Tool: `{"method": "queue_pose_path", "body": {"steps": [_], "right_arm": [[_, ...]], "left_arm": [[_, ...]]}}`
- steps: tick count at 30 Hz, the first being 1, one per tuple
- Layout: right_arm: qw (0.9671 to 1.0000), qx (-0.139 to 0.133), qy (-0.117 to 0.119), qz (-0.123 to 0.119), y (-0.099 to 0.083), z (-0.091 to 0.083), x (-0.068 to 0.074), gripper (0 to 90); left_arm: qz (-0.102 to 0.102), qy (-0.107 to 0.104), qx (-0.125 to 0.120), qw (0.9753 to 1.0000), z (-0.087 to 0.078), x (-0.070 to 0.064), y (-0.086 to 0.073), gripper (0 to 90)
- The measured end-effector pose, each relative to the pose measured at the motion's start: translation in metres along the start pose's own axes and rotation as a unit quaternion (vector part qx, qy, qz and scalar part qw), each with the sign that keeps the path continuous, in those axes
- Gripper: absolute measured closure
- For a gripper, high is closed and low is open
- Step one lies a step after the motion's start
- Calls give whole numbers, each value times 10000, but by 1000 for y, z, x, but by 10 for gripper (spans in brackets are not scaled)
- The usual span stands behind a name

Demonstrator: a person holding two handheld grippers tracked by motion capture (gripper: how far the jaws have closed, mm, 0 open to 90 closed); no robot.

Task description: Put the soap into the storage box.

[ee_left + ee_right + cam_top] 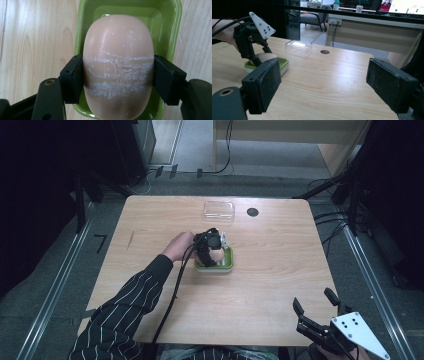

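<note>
A pale pink oval soap bar (pixel 118 67), scratched white across its middle, sits in a green dish (pixel 175 32). My left gripper (pixel 118 77) is shut on the soap, one black pad on each side. In the high view the left gripper (pixel 212 251) stands over the green dish (pixel 227 265) at the table's middle. In the right gripper view the soap (pixel 265 57) shows above the dish (pixel 283 63), under the left gripper (pixel 255 58). My right gripper (pixel 316 310) hangs open at the near right corner, its pads (pixel 265 85) wide apart with nothing between them.
A clear plastic lid (pixel 219 210) lies at the table's far middle, with a dark round hole (pixel 252 212) to its right. The wooden table (pixel 280 270) has rounded corners. Cables and dark stands lie on the floor around it.
</note>
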State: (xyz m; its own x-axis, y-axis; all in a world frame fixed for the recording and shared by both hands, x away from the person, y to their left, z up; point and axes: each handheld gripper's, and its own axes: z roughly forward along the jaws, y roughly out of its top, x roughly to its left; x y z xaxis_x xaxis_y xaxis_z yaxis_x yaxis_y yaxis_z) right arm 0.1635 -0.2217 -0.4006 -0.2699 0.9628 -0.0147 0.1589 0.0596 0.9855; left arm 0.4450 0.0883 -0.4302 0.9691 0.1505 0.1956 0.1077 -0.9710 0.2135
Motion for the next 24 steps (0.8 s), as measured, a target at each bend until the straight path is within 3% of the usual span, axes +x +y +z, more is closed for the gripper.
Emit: {"method": "queue_pose_path", "body": {"steps": [24], "right_arm": [[10000, -1, 0, 5, 0, 0, 0, 132]], "left_arm": [[-137, -123, -54, 9998, 8, 3, -3, 332]]}}
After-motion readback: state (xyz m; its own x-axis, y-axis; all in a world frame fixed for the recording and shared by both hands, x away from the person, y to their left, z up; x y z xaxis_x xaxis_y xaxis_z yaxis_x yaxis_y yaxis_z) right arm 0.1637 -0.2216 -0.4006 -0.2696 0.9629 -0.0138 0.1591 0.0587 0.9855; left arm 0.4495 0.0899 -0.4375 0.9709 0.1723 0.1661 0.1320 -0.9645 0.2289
